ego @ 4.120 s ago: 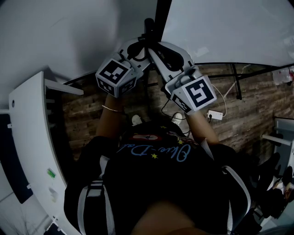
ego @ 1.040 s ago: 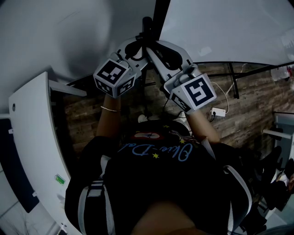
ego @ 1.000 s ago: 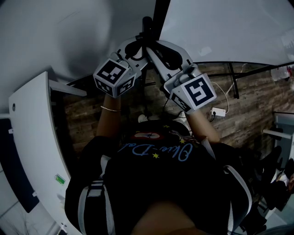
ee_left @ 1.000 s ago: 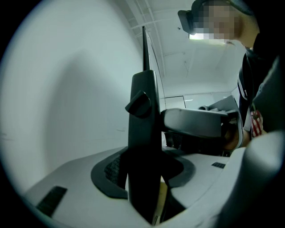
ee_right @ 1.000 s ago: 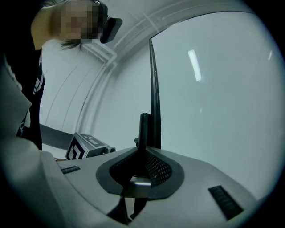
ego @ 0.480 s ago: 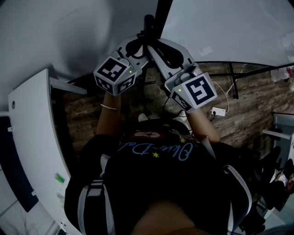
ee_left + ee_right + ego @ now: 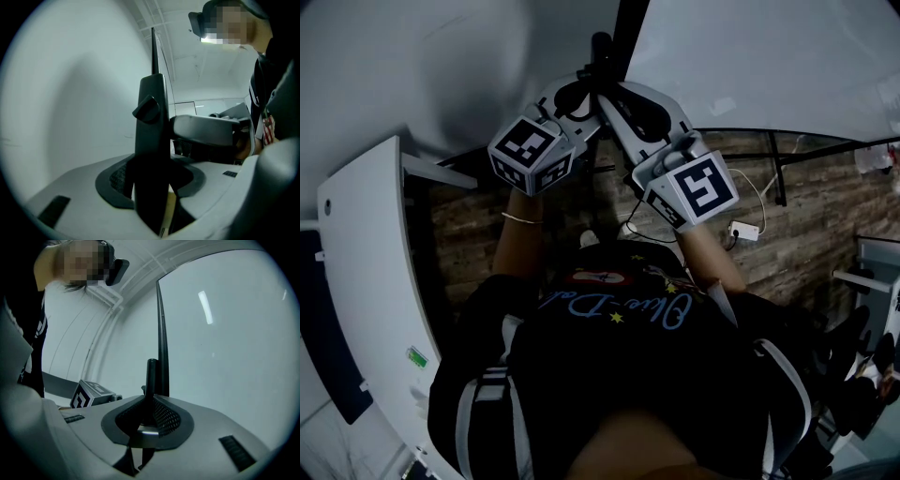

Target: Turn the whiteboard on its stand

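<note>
The whiteboard (image 7: 769, 56) fills the top of the head view, with its dark frame edge (image 7: 628, 23) running down the middle. Another white surface (image 7: 412, 75) lies left of that edge. My left gripper (image 7: 589, 86) and right gripper (image 7: 614, 94) meet at the edge from either side. The left gripper view has the dark frame bar (image 7: 150, 154) clamped between the jaws, and the right gripper (image 7: 206, 131) shows just beyond it. A dark post (image 7: 151, 376) stands pinched between the jaws in the right gripper view, beside the board (image 7: 225, 333). There the left gripper's marker cube (image 7: 89, 397) shows too.
The board's black stand legs (image 7: 778, 169) stand on a wood-pattern floor (image 7: 787, 216). A white power strip (image 7: 741, 230) with a cable lies there. A white curved panel (image 7: 366, 281) rises close on the left, and white furniture (image 7: 872, 272) stands at the right.
Both grippers stay clamped on the frame edge. They and the view have shifted only slightly, and the white panel at the left sits a little differently.
</note>
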